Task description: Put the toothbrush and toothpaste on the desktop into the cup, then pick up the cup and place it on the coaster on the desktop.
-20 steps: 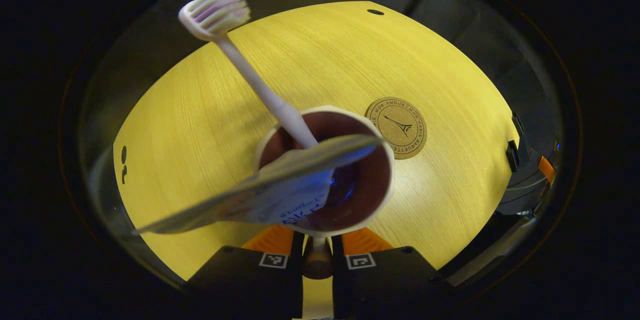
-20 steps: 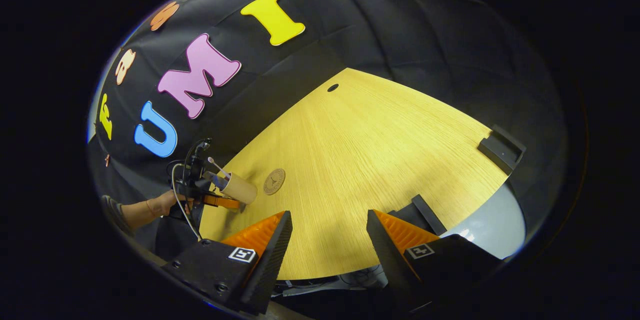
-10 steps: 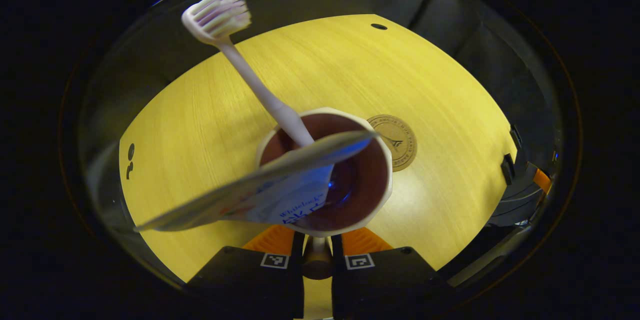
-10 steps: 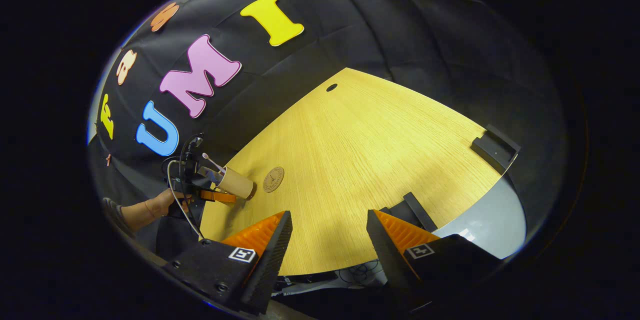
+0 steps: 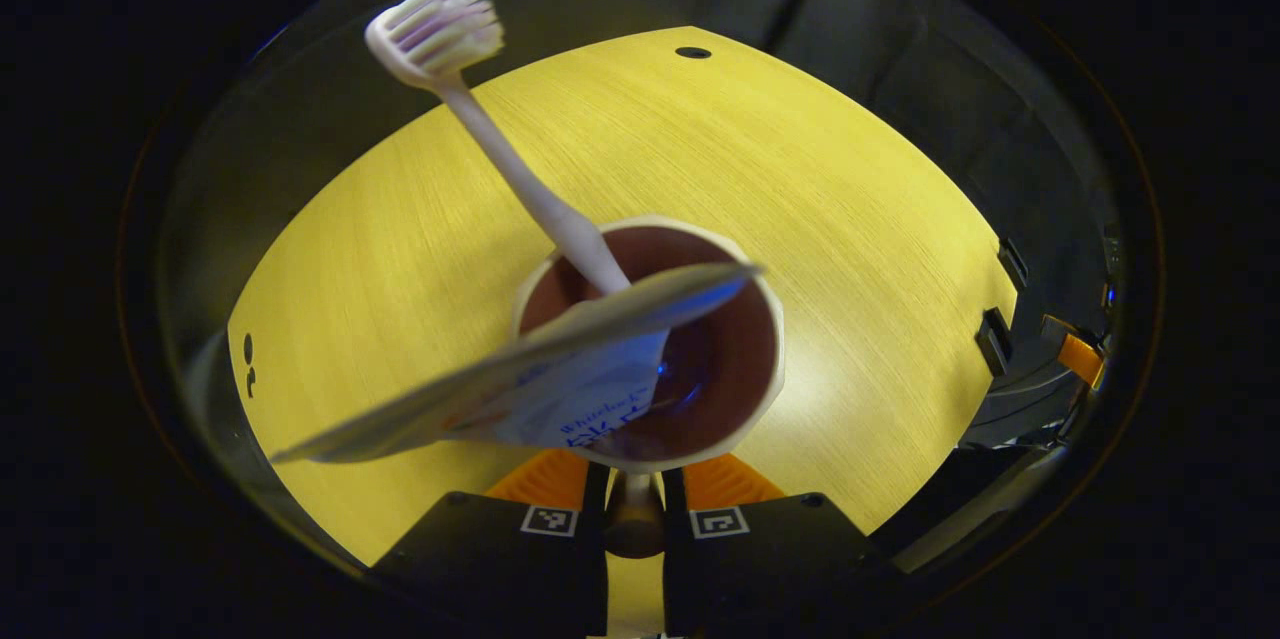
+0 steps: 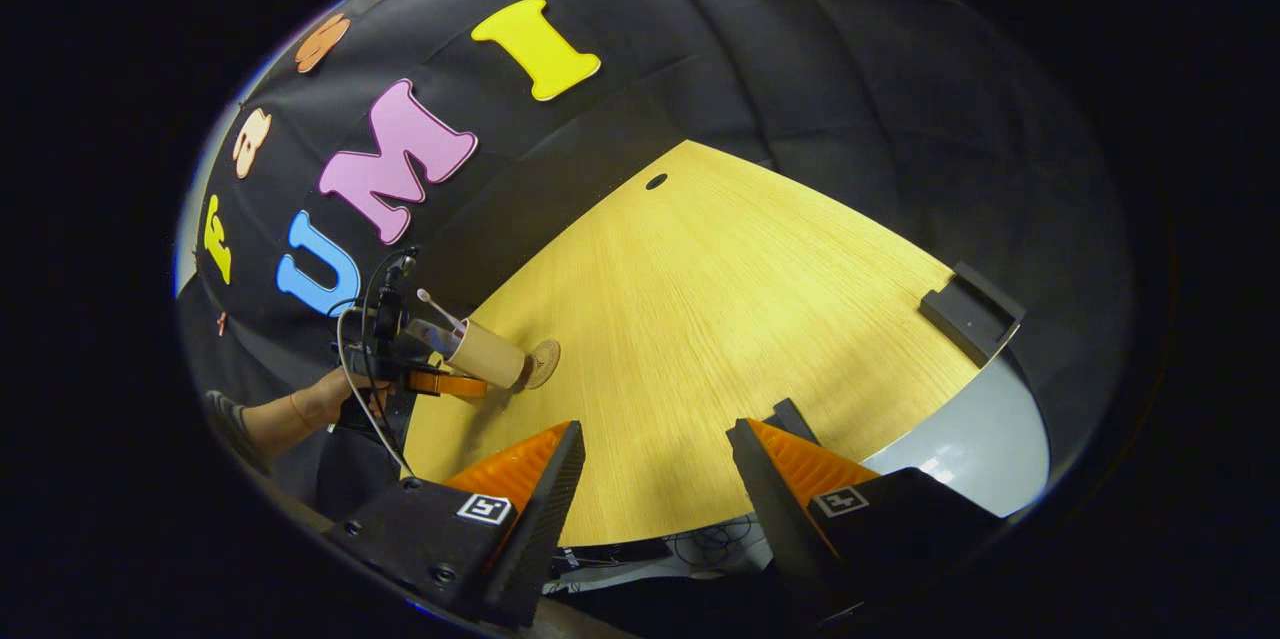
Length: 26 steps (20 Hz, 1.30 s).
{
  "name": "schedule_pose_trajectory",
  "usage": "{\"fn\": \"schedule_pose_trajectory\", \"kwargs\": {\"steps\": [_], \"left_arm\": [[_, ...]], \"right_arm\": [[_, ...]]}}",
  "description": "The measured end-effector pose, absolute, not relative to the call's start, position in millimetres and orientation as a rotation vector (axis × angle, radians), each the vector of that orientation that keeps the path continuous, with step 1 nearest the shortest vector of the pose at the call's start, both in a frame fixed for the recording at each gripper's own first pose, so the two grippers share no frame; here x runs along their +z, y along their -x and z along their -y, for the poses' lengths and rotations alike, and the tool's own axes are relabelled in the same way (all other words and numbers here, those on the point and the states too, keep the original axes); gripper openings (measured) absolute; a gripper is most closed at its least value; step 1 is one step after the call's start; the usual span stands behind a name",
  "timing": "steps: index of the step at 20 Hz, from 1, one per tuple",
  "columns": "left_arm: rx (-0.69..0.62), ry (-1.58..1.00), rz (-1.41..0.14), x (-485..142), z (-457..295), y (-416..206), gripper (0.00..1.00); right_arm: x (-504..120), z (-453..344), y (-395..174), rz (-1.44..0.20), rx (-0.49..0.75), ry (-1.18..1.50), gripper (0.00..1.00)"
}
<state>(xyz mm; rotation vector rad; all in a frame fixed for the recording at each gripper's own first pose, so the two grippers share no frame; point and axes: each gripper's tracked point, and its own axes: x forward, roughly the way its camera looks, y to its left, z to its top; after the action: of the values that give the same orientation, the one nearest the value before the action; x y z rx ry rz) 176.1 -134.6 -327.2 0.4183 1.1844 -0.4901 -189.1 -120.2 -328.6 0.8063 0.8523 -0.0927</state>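
Now the cup (image 5: pixel 650 344), loaded with toothbrush (image 5: pixel 520 174) and toothpaste (image 5: pixel 560 374), is clamped by the left gripper (image 5: pixel 634 479) and should be lowered level, centred over the coaster (image 6: pixel 543 363); the right gripper (image 6: pixel 655 464) is held open, idle

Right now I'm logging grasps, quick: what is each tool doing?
Left tool: shut on the tan paper cup.
Right tool: open, holding nothing.

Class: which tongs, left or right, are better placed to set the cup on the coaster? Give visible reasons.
Left. The left tongs already grip the brown paper cup, its base beside the round cork coaster. The right tongs are open, apart from both.
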Motion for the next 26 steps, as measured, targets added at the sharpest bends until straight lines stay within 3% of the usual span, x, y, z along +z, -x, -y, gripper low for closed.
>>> {"fn": "schedule_pose_trajectory", "kwargs": {"steps": [6,7,8,18,20,21,22,23,24,25,26], "left_arm": [[-0.498,-0.444,-1.191,-333.4,156.8,-182.2,0.26],[-0.497,-0.448,-1.194,-335.0,159.0,-182.5,0.31],[-0.496,-0.451,-1.197,-337.0,159.9,-182.6,0.26],[-0.476,-0.476,-1.208,-347.2,164.7,-184.2,0.27],[-0.478,-0.472,-1.213,-346.9,164.3,-184.0,0.33],[-0.488,-0.473,-1.221,-346.1,165.0,-182.2,0.30],[-0.494,-0.473,-1.218,-344.2,165.7,-181.4,0.37],[-0.500,-0.473,-1.212,-341.7,167.9,-182.0,0.34],[-0.510,-0.469,-1.201,-341.1,168.7,-180.4,0.39],[-0.516,-0.463,-1.191,-338.3,171.2,-179.8,0.48],[-0.509,-0.464,-1.177,-336.7,170.2,-181.8,0.65]], "right_arm": [[-333.9,139.5,198.4,-0.854,-0.129,-0.825,0.92],[-334.3,142.4,199.0,-0.851,-0.135,-0.827,0.92],[-334.8,144.0,199.3,-0.850,-0.136,-0.828,0.92],[-340.8,148.7,205.5,-0.869,-0.142,-0.837,0.92],[-341.5,148.1,204.2,-0.870,-0.136,-0.833,0.92],[-341.0,147.7,203.1,-0.870,-0.133,-0.834,0.92],[-340.3,146.0,201.1,-0.870,-0.131,-0.836,0.92],[-340.7,145.2,199.7,-0.873,-0.129,-0.836,0.92],[-342.3,144.3,198.0,-0.879,-0.127,-0.832,0.92],[-342.1,142.2,196.2,-0.888,-0.120,-0.828,0.92],[-343.4,139.8,195.9,-0.897,-0.112,-0.824,0.93]]}}
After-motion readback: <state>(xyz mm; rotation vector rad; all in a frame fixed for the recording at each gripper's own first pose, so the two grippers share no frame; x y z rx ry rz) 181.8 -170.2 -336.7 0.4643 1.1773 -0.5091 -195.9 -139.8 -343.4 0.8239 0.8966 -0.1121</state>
